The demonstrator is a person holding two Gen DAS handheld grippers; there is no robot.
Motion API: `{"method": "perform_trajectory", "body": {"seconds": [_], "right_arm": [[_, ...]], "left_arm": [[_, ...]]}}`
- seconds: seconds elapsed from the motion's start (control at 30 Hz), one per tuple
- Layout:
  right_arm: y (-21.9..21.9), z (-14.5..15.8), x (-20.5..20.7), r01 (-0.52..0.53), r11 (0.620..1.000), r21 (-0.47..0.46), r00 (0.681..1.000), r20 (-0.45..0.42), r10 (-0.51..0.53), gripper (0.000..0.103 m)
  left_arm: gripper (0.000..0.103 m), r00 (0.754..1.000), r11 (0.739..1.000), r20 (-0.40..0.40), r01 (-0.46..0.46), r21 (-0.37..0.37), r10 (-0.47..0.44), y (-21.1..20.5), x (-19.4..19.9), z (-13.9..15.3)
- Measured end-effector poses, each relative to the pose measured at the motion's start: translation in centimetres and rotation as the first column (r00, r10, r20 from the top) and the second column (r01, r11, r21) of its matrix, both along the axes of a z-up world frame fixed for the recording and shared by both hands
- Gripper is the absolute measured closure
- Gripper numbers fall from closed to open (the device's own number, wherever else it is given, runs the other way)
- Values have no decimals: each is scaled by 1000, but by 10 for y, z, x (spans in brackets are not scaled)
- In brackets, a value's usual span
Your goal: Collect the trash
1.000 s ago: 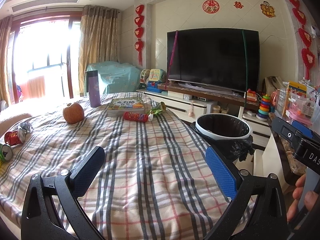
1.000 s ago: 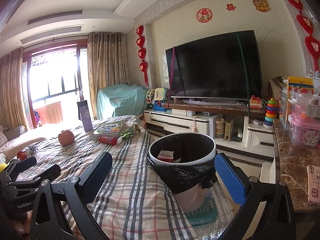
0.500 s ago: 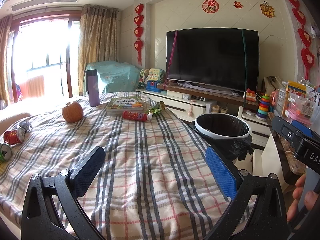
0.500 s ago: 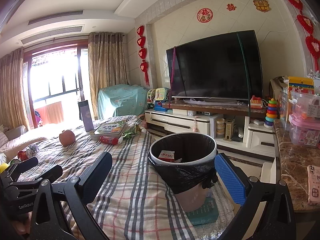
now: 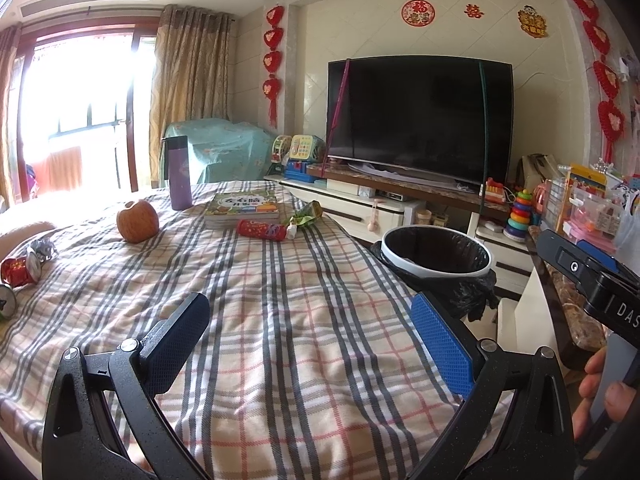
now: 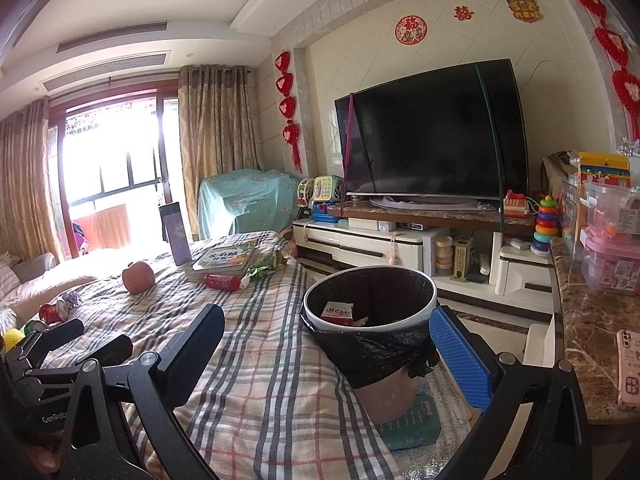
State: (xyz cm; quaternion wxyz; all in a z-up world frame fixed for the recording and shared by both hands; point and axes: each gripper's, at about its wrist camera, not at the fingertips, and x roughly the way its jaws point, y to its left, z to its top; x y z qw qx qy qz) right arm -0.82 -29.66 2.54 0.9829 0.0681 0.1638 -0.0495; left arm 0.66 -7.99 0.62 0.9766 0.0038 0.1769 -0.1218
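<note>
Trash bin [image 6: 370,312]: black-lined, white-rimmed, on the floor against the plaid-covered bed's [image 5: 280,320] right edge; holds a red-and-white carton [image 6: 337,312] and scraps. Loose trash on the bed: red wrapper [image 5: 260,229], green wrapper [image 5: 306,216] beside the book [image 5: 242,210]; crushed can [image 5: 18,270] at the left edge. Left tongs [image 5: 310,344], right tongs [image 6: 326,354]: both spread wide, empty, above bare bedcover.

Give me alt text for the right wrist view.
The open, empty right gripper hovers over the plaid-covered table's edge, facing a black-lined trash bin already holding a red-and-white wrapper. Farther back lie a red wrapper, a green wrapper, an apple and books.
</note>
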Motion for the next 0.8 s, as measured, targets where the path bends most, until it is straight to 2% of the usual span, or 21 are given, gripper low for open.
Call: {"method": "perform_trajectory", "body": {"seconds": [0.8], "right_arm": [[-2, -10, 23, -11, 1000, 20, 998, -56, 12, 0]], "left_arm": [[0, 999, 1000, -36, -12, -25, 11, 9, 22, -6]]}}
